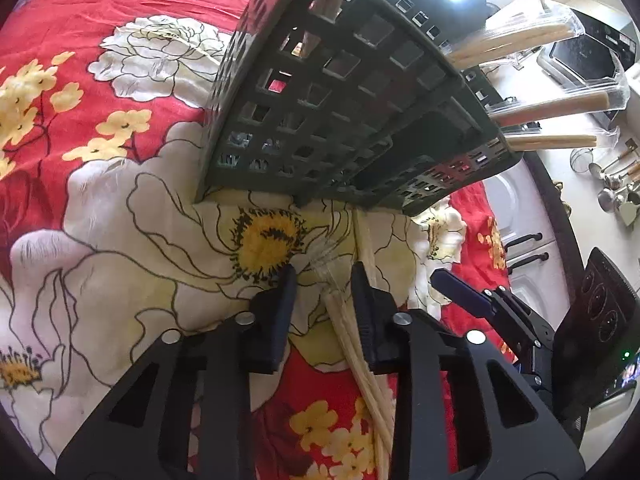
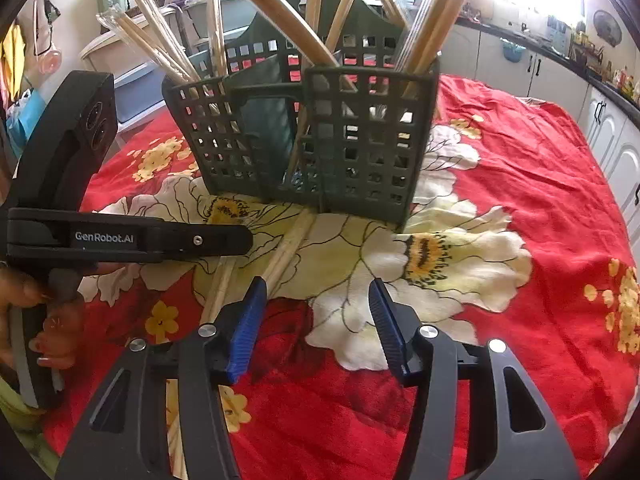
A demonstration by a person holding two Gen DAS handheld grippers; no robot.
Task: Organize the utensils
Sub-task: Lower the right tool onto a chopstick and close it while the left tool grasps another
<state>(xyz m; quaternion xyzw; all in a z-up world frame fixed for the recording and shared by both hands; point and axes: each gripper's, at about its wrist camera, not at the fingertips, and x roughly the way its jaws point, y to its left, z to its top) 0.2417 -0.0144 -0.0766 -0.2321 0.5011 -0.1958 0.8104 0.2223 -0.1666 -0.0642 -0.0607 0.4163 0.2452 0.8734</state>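
Observation:
A dark green slotted caddy stands on the floral cloth, with several wrapped wooden chopsticks leaning out of its compartments. Just in front of it my left gripper straddles a clear-wrapped chopstick packet lying on the cloth. The packet rests against the right finger, and a gap shows at the other pad. In the right wrist view the left gripper reaches in from the left over loose chopsticks. My right gripper hovers open over the cloth with nothing between its blue pads.
A red cloth with white and yellow flowers covers the table. White cabinets run along the right edge. Ladles hang on the far wall. A hand holds the left gripper's handle. A second chopstick packet lies by my right gripper.

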